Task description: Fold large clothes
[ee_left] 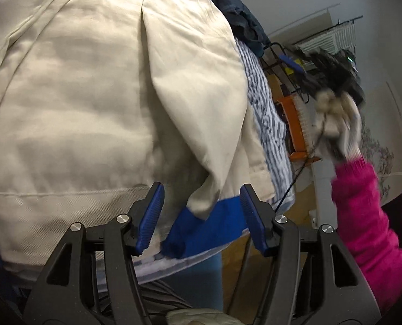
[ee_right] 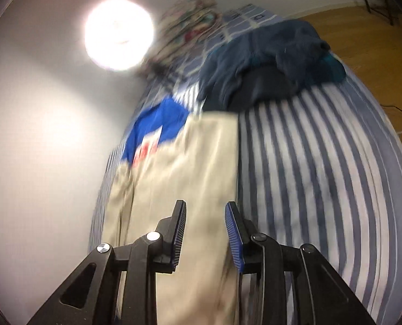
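on striped bed (ee_right: 322, 162), cream jacket (ee_left: 79, 94) long axis running up frame; blue cuff (ee_left: 201, 224) between spread left claw (ee_left: 201, 216) fingers, nearest; right claw (ee_right: 205, 233) spread, empty.

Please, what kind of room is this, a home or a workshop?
Most likely a bedroom in a home: a bed with a blue-and-white striped sheet, a cream jacket laid on it, wooden flooring and a ceiling lamp.

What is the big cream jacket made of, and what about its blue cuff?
The cream jacket looks like thin, matte woven fabric, perhaps cotton or nylon: it shows soft creases and stitched seams. The blue cuff looks like stretchy ribbed knit, thicker and fuzzier at the edge, though blur leaves that uncertain.
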{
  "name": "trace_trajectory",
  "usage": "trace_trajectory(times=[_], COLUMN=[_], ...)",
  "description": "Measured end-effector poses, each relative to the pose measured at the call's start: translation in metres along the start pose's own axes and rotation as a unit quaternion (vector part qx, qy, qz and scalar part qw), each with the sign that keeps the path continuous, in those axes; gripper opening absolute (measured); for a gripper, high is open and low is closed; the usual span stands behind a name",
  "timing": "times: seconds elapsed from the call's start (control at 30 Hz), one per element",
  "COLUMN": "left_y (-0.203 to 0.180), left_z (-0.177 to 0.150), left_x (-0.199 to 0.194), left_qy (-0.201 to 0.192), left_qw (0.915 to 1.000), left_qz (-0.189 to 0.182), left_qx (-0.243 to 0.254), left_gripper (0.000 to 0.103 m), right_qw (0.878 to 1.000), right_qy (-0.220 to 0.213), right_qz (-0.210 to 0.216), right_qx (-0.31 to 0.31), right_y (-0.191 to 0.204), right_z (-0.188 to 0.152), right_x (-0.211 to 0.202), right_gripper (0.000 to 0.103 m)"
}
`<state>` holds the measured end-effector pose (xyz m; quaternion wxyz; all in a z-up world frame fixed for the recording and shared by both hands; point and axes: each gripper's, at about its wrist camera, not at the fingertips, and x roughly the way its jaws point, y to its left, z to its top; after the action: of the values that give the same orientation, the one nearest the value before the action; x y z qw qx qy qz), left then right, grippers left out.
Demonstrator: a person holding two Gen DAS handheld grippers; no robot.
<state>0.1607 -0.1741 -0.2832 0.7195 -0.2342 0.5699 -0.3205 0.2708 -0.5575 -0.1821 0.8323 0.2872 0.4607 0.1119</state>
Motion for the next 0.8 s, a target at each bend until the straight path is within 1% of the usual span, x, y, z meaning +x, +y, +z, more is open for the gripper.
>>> trace_trajectory(times=[0.07,0.13,0.23,0.3,0.43,0.57,0.6,0.63,0.67,0.7,0.73,0.77,0.8], left_y=[0.003,0.008,0.011,0.011,0.016,0.022,0.023,0.024,0.025,0.026,0.026,0.026,0.025], left_z=[-0.002,-0.007,-0.01,-0.01,0.003,0.02,0.023,0.028,0.031,0.034,0.036,0.037,0.037], left_x=[0.002,0.005,0.004,0.004,0.005,0.015,0.017,0.021,0.023,0.026,0.03,0.032,0.034], left_qy=[0.009,0.016,0.019,0.02,0.02,0.022,0.022,0.021,0.018,0.019,0.024,0.026,0.026], left_qw=[1.0,0.9999,0.9997,0.9996,0.9986,0.997,0.9966,0.9964,0.9964,0.9964,0.9961,0.9956,0.9954], left_qz=[0.002,-0.003,-0.012,-0.019,-0.043,-0.058,-0.061,-0.061,-0.061,-0.058,-0.057,-0.059,-0.06], left_qx=[0.004,-0.002,0.004,0.005,-0.022,-0.047,-0.05,-0.054,-0.057,-0.059,-0.063,-0.068,-0.069], left_gripper=[0.059,0.058,0.058,0.058,0.058,0.058,0.058,0.057,0.047,0.037,0.018,0.01,0.009], right_qw=[1.0,0.999,0.996,0.994,0.992,0.99,0.989,0.989,0.988,0.988,0.987,0.988,0.989], right_qy=[0.025,0.05,0.086,0.108,0.128,0.141,0.141,0.144,0.146,0.15,0.149,0.145,0.136], right_qz=[0.005,0.011,-0.003,0.004,0.008,-0.01,-0.013,-0.013,-0.017,-0.02,-0.022,-0.023,-0.02], right_qx=[-0.01,-0.007,-0.01,-0.004,0.003,-0.02,-0.028,-0.031,-0.037,-0.043,-0.046,-0.048,-0.049], right_y=[0.006,0.008,0.009,0.008,0.01,0.017,0.019,0.019,0.021,0.022,0.024,0.026,0.027], right_z=[-0.044,-0.083,-0.131,-0.154,-0.184,-0.201,-0.202,-0.205,-0.205,-0.205,-0.204,-0.201,-0.197], right_x=[-0.007,-0.006,0.004,0.011,0.019,0.023,0.024,0.026,0.027,0.029,0.028,0.023,0.014], right_gripper=[0.032,0.036,0.037,0.037,0.037,0.037,0.031,0.021,0.013,0.001,0.0,0.0,0.0])
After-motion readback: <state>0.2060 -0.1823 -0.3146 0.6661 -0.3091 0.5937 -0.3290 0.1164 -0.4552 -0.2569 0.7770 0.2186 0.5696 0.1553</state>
